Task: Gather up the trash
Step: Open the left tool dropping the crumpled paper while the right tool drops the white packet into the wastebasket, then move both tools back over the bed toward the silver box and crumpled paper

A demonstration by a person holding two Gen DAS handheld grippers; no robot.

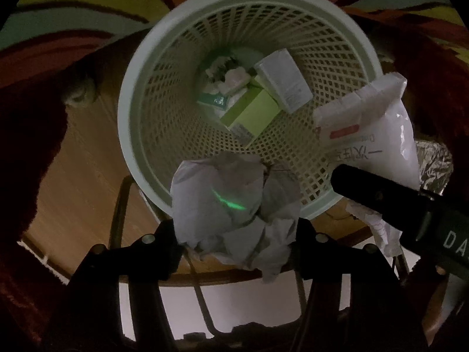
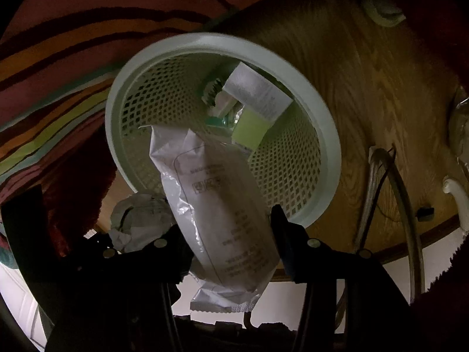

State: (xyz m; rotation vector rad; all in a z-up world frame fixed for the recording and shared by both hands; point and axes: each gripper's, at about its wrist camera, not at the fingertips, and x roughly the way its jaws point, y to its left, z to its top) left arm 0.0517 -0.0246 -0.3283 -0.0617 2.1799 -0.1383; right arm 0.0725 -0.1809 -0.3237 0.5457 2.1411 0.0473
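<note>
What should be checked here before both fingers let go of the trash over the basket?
1. Crumpled paper between left gripper fingers: ok.
2. White packet between right gripper fingers: ok.
3. Packet's top end over the basket opening: ok.
4. Paper fully past the near rim: not ok, it overlaps the rim.
5. Room left above the boxes inside: ok.
6. Left pads pressing the paper: cannot tell.

A wooden floor point(image 2: 366, 82) is lying under everything. A striped rug point(image 2: 58, 67) is covering its far-left part, and a grey cable point(image 2: 407, 205) is curving across its near-right part.
</note>
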